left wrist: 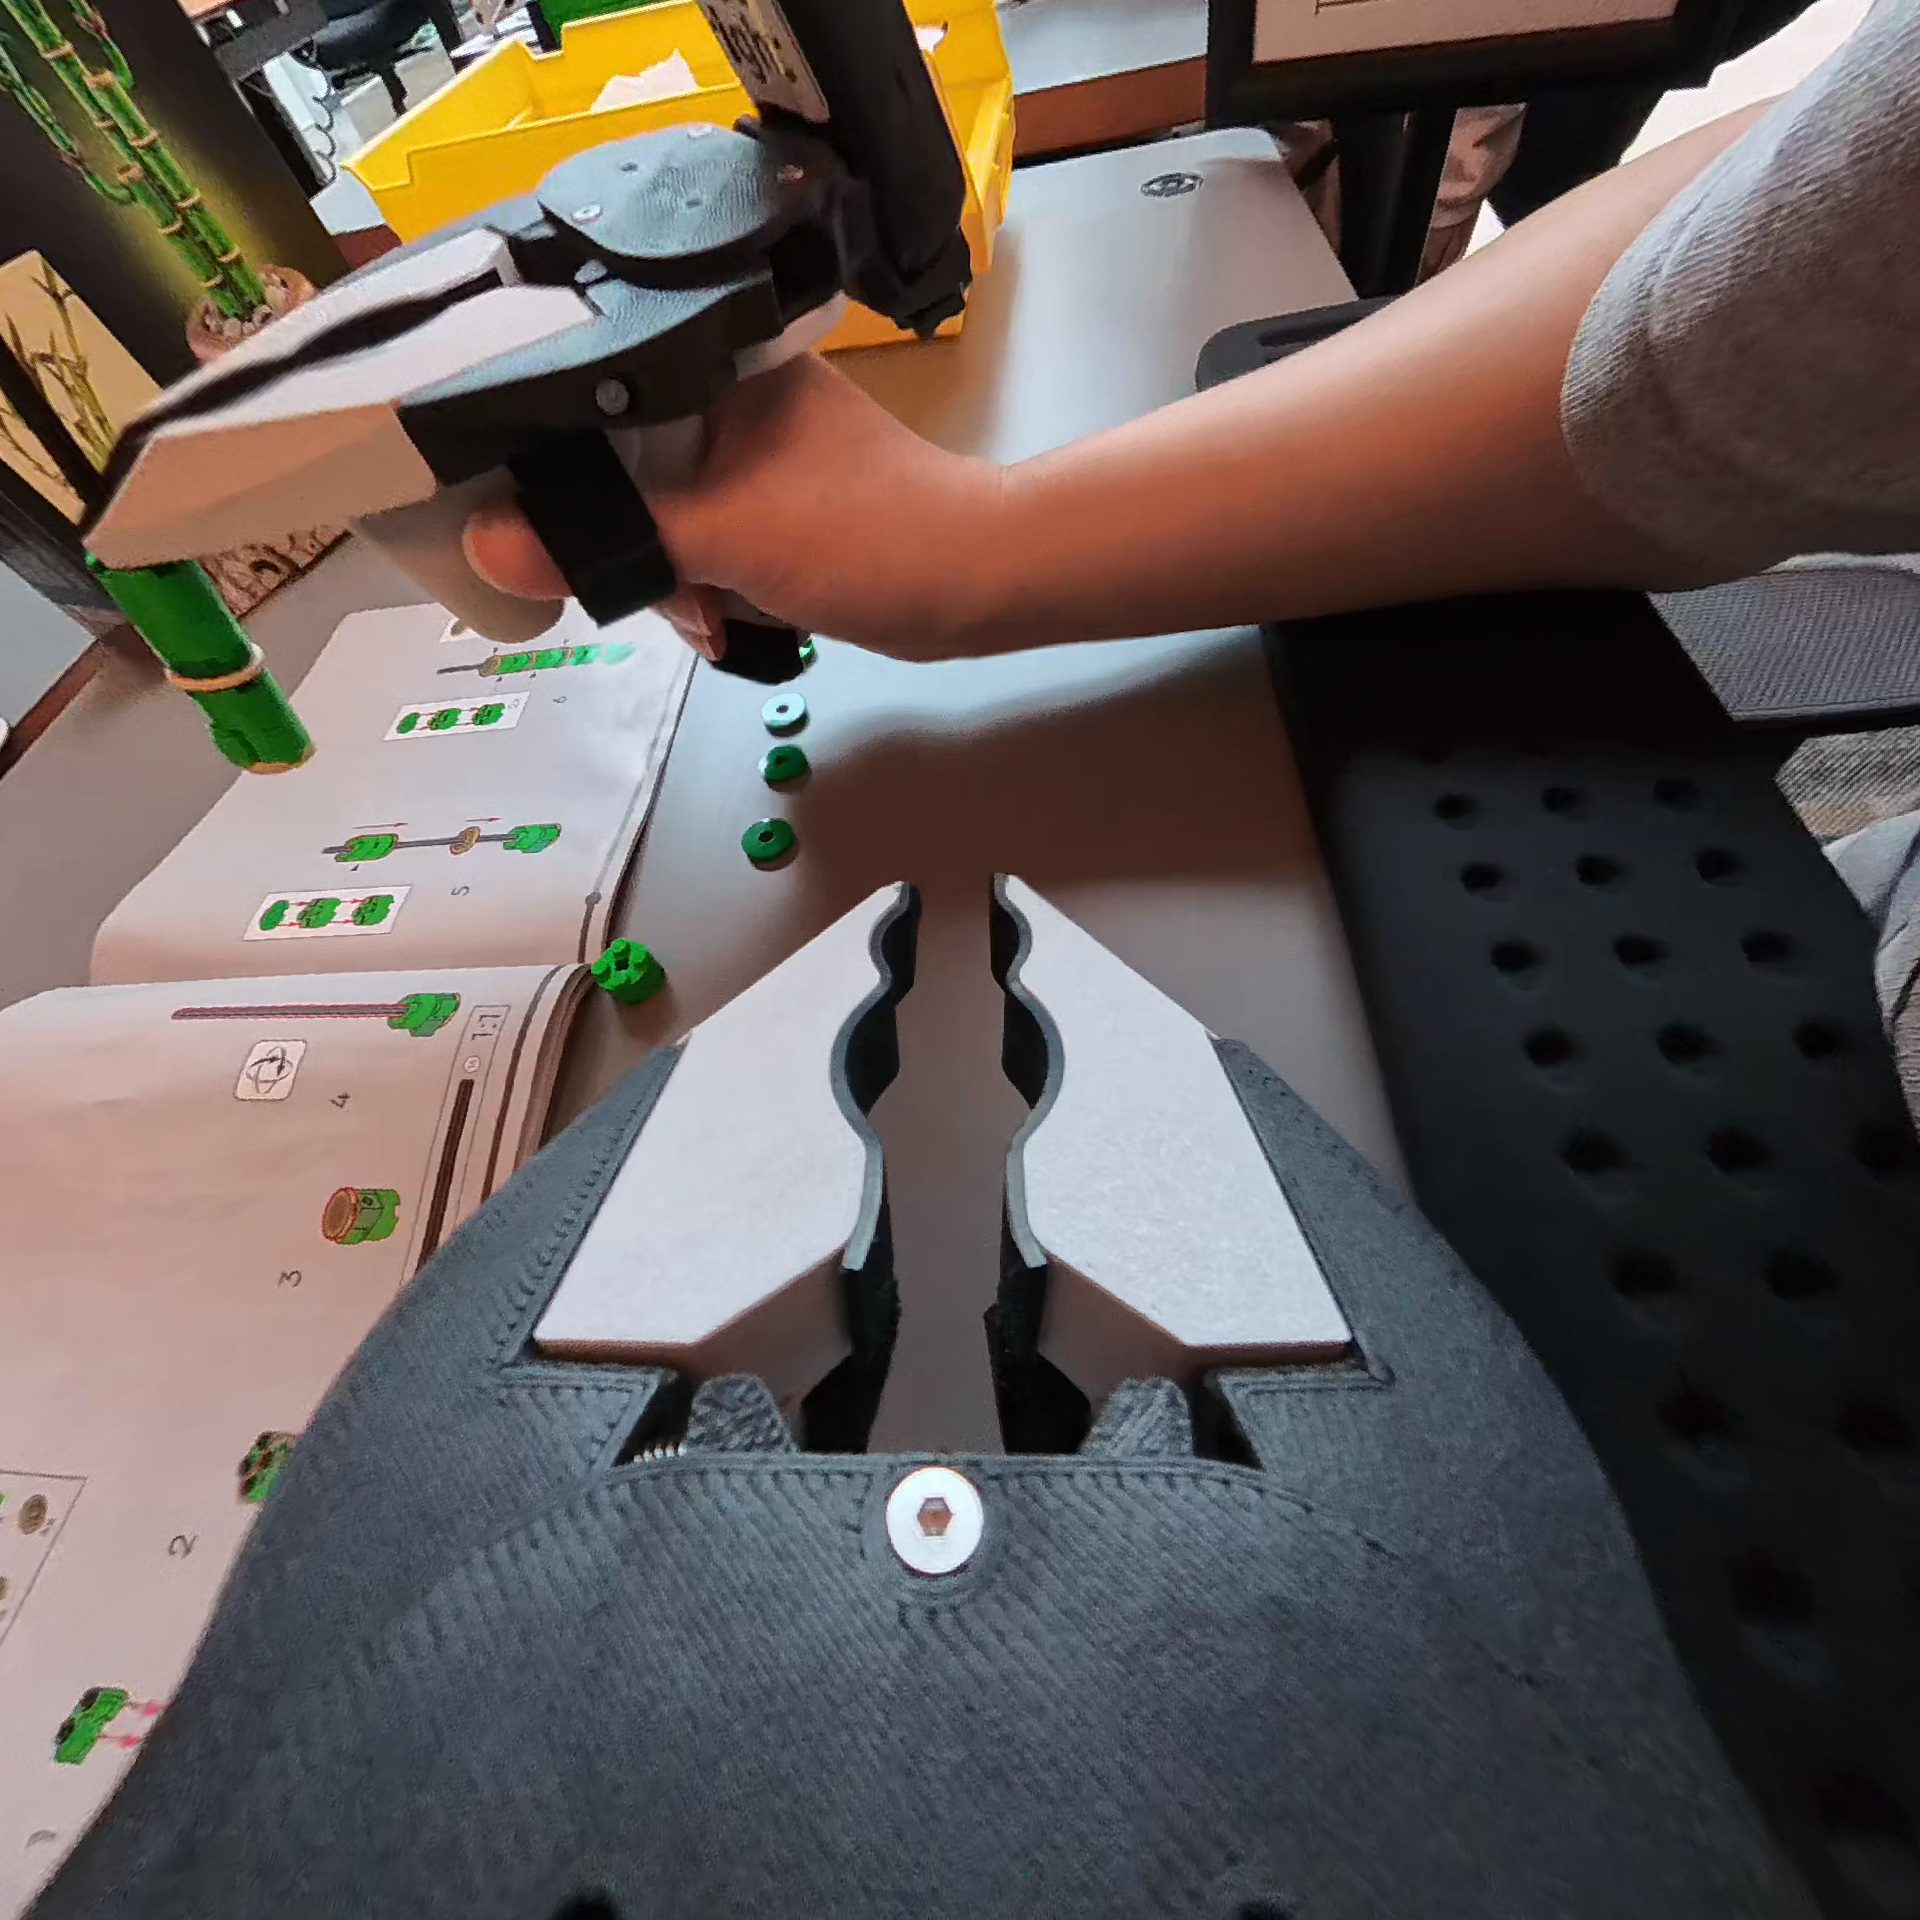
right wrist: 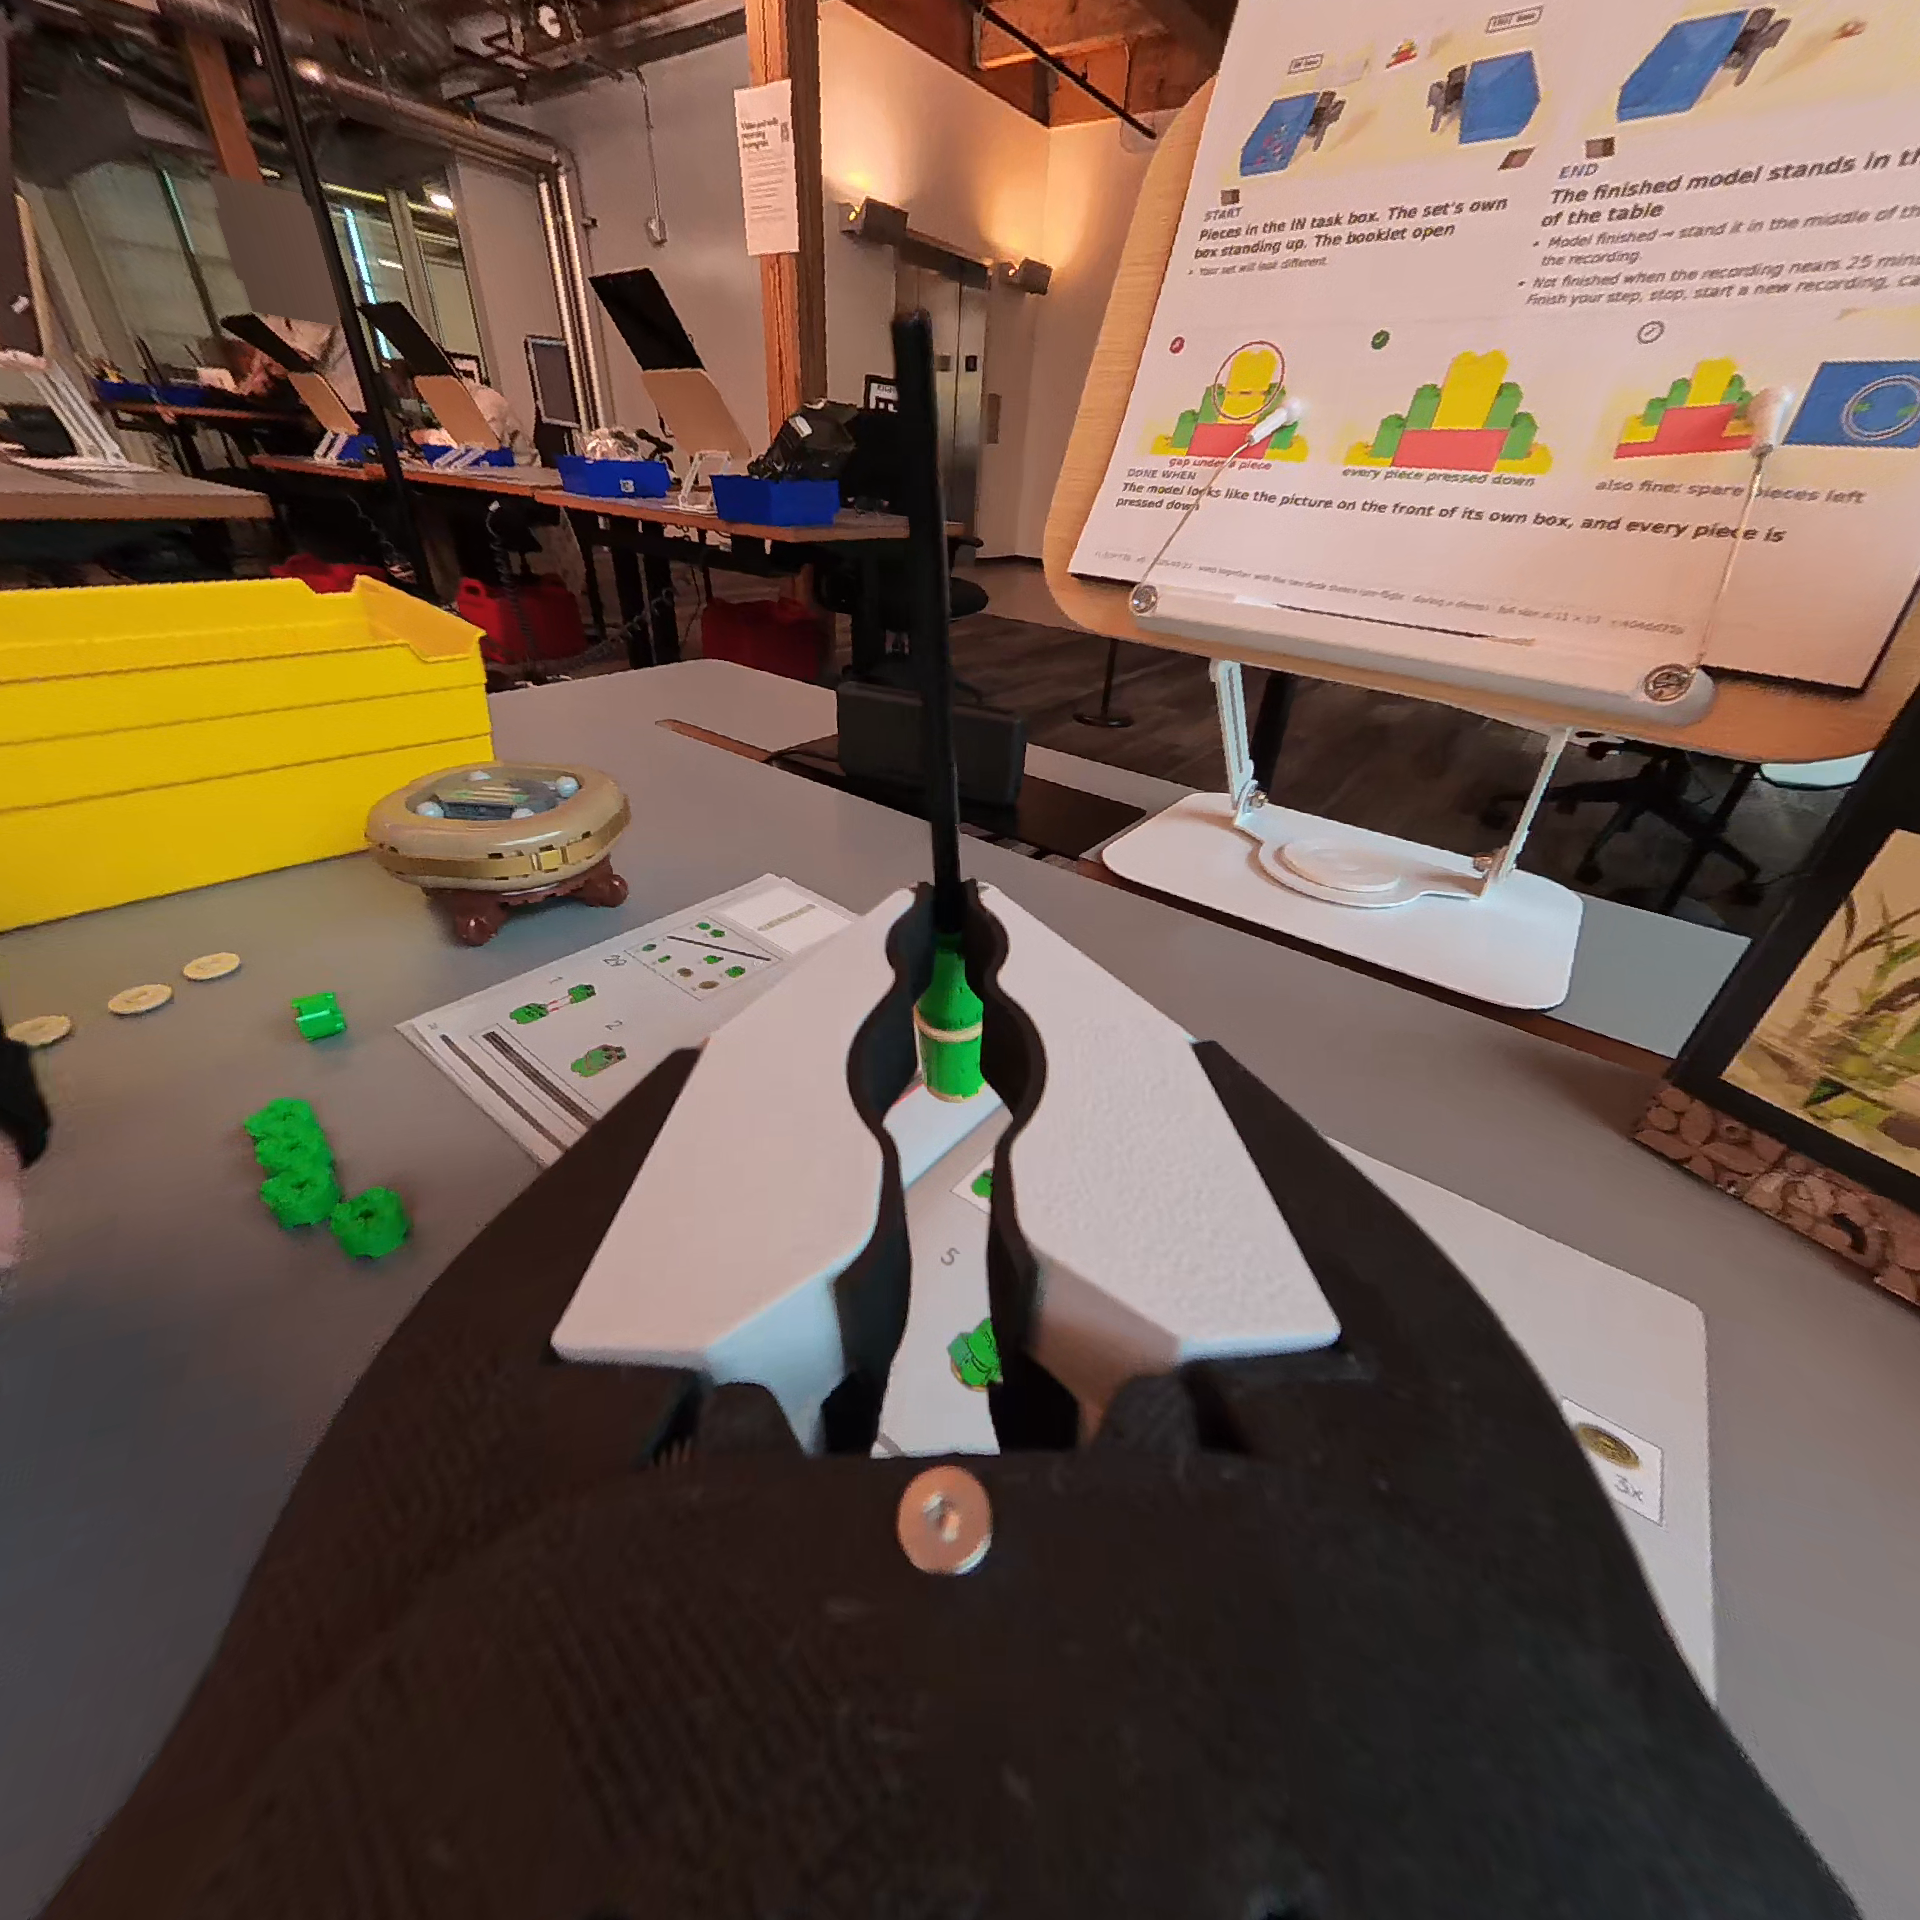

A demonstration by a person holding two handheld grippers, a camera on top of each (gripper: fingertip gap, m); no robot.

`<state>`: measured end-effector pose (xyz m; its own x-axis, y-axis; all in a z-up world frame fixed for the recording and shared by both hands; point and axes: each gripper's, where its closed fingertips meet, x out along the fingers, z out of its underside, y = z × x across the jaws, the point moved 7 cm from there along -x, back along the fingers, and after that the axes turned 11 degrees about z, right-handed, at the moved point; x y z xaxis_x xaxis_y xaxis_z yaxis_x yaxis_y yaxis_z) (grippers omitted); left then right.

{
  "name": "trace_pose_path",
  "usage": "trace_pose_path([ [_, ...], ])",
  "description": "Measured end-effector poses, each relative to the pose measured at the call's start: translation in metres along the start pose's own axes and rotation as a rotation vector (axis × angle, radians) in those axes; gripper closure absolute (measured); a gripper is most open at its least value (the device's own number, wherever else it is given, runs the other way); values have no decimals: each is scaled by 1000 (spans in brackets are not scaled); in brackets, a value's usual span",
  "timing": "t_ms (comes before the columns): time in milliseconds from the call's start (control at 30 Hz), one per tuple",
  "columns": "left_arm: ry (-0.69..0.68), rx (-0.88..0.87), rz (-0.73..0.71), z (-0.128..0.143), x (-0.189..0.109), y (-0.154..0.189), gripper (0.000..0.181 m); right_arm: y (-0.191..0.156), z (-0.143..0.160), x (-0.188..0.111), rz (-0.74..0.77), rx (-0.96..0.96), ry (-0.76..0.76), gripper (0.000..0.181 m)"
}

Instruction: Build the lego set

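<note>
My right gripper (right wrist: 945, 909) is shut on a green bamboo stalk piece (right wrist: 948, 1029) with a thin black rod (right wrist: 925, 623) sticking up out of it. In the left wrist view the right gripper (left wrist: 125, 488) hangs over the open instruction booklet (left wrist: 395, 790), and the green stalk (left wrist: 208, 665) pokes out below its tips. My left gripper (left wrist: 951, 899) is open and empty, low over the grey table. Ahead of it lie green rings (left wrist: 769, 840) in a row and a green round brick (left wrist: 629, 971).
A pile of green round bricks (right wrist: 312, 1174), tan discs (right wrist: 140, 1000) and a tan pot on a brown base (right wrist: 499, 831) lie left of the booklet. A yellow bin (right wrist: 208, 727) stands behind, a document stand (right wrist: 1351, 883) and the set's box (right wrist: 1849, 1039) to the right. A black chair (left wrist: 1610, 1039) borders the table.
</note>
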<state>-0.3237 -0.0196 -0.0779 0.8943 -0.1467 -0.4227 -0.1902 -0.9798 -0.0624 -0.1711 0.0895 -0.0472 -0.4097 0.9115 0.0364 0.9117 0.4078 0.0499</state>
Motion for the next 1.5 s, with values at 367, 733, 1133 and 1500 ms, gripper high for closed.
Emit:
trace_pose_path([
  [367, 147, -203, -2, -36, -24, -23, 163, 3, -17, -9, -4, 20, 66, 178],
  [733, 32, -198, 40, -35, -8, -7, 156, 1, -13, -1, 38, -16, 37, 177],
  [1133, -33, -115, -40, -29, -5, -9, 156, 1, -5, 3, -5, 42, -7, 178],
  [1500, 71, -301, 54, -13, -5, -25, 151, 8, -2, 1, -190, 504, -87, 177],
])
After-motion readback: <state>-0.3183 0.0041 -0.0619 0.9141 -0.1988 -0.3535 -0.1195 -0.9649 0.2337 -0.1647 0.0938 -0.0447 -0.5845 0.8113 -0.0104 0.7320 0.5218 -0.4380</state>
